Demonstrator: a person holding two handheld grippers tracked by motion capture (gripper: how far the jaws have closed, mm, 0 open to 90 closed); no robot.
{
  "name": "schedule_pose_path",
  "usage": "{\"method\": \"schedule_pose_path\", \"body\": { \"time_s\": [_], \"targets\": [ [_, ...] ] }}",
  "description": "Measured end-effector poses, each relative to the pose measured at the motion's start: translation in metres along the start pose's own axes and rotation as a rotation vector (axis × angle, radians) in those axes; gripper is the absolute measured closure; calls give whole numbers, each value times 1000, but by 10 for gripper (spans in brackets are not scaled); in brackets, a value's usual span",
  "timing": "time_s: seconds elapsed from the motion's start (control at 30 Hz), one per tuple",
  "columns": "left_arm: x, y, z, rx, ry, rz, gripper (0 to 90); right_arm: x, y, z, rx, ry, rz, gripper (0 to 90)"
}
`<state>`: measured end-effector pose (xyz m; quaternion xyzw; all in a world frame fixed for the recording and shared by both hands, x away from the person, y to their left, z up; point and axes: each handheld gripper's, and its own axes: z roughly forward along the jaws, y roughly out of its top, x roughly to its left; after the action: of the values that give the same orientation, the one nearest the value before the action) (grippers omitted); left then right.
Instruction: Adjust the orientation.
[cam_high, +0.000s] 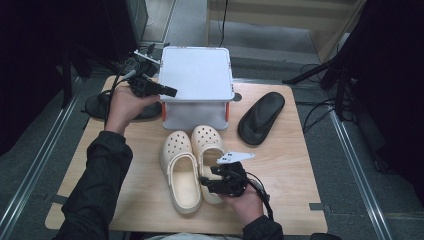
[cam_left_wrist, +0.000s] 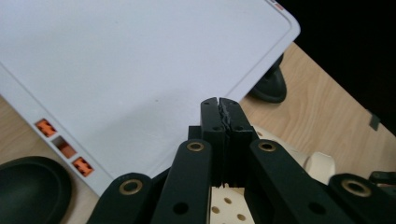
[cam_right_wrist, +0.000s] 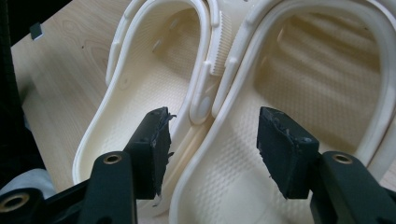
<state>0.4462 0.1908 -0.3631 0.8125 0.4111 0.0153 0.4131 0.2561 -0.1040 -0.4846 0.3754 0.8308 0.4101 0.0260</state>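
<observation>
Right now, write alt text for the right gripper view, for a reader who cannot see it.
The right tool, jaws open, hovers over the heel ends of two cream clogs: the left clog and the right clog lie side by side, touching, on a light wooden table.

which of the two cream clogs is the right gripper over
The right-hand cream clog, nearer the black sole; the right gripper hangs open over its heel, while the left-hand clog lies clear beside it.

2 cream clogs (cam_high: 192, 167) – side-by-side, upright
</observation>
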Motion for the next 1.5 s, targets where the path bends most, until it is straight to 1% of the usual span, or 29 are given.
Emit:
{"method": "schedule_pose_path", "body": {
  "time_s": [0.07, 0.17, 0.2, 0.27, 0.37, 0.43, 0.47, 0.6, 0.67, 0.7, 0.73, 0.77, 0.93, 1.03, 1.17, 1.33, 1.5],
  "targets": [
    [2, 1, 2, 5, 0, 5, 900, 0, 1, 2, -3, 0, -4, 450],
    [4, 2, 4, 15, 19, 13, 900, 1, 2, 6, -1, -1, 4, 446],
    [5, 2, 5, 17, 14, 13, 900, 2, 3, 7, -1, -2, 6, 444],
    [6, 2, 7, 25, 21, 14, 900, 2, 4, 9, -1, -11, 6, 440],
    [7, 1, 10, 43, 26, 21, 900, 2, 6, 12, -1, -16, 18, 433],
    [8, 1, 11, 45, 17, 25, 900, 3, 7, 14, -1, -21, 23, 424],
    [8, 1, 11, 40, 14, 18, 900, 4, 8, 16, -2, -20, 24, 424],
    [9, 0, 11, 36, 8, 14, 900, 5, 11, 21, 3, -30, 21, 423],
    [9, 0, 11, 34, 11, 14, 898, 6, 13, 24, 6, -41, 17, 422],
    [9, 0, 11, 35, 11, 16, 896, 7, 14, 26, 5, -56, 17, 424],
    [8, -1, 11, 33, 11, 19, 894, 8, 14, 27, -5, -85, 7, 432],
    [9, -1, 11, 32, 10, 17, 892, 9, 15, 29, -13, -105, 5, 435],
    [9, -1, 11, 29, 2, 15, 891, 9, 21, 39, -9, -105, 33, 433],
    [9, -1, 11, 29, 8, 17, 890, 10, 26, 45, -3, -128, 41, 431],
    [8, -1, 11, 29, 13, 36, 886, 9, 30, 50, -1, -153, 47, 472],
    [9, -2, 11, 25, 7, 28, 886, 7, 32, 52, -10, -153, 87, 516],
    [8, -2, 11, 26, 8, 29, 885, 7, 34, 52, -2, -157, 124, 567]
  ]
}}
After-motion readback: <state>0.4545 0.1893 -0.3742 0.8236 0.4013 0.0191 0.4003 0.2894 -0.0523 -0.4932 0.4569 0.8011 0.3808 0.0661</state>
